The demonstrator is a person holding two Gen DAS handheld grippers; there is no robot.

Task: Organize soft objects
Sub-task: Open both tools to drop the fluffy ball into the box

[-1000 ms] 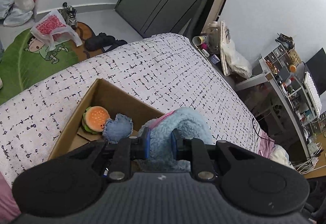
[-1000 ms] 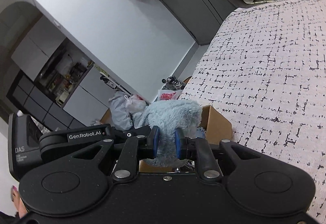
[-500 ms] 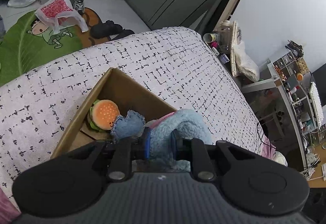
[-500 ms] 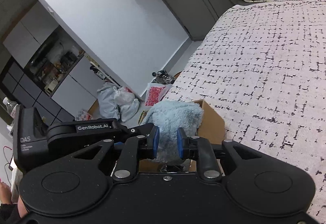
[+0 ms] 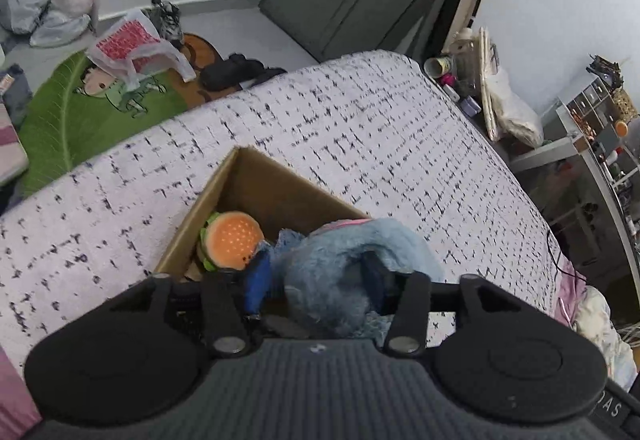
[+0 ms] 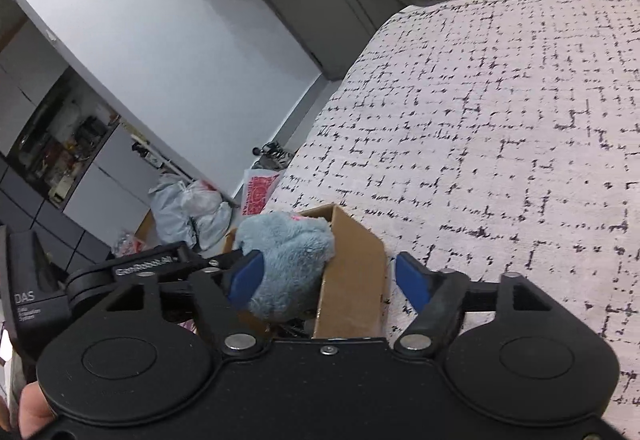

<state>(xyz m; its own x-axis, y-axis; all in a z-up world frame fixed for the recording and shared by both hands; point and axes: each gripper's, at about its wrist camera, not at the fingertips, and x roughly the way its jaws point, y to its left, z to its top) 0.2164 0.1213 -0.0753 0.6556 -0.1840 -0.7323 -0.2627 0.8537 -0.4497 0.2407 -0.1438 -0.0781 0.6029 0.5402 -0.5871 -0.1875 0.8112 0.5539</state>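
1. The blue plush toy (image 5: 352, 264) lies half inside the cardboard box (image 5: 276, 196), which stands on the bed (image 5: 360, 144). Part of its body hangs over the box wall at about 4 o'clock in the left wrist view.
2. The left tongs (image 5: 316, 276) have just been opening. The plush is between the jaws, but the blue pad (image 5: 256, 276) on the 9 o'clock side stands just beside the fur and does not squeeze it. The other pad is hidden in the fur, so I cannot tell if it touches.
3. The right tongs (image 6: 326, 280) have also just been opening and now stand wide apart. The left pad (image 6: 246, 278) is against the plush (image 6: 286, 264); the right pad (image 6: 412, 282) is well apart from it, beyond the box wall (image 6: 352, 280).
4. In the box, at 10 o'clock from the left tongs, sits a burger plush (image 5: 232, 242), touching the blue toy.
5. The relation that matters: the toy lies straight ahead of both tongs, at 12 o'clock. Its long axis seems to run across the left jaws, from 9 to 3 o'clock.
6. The left hand looks nearer. In my judgement, both tongs must pull back toward 6 o'clock without catching the fur.
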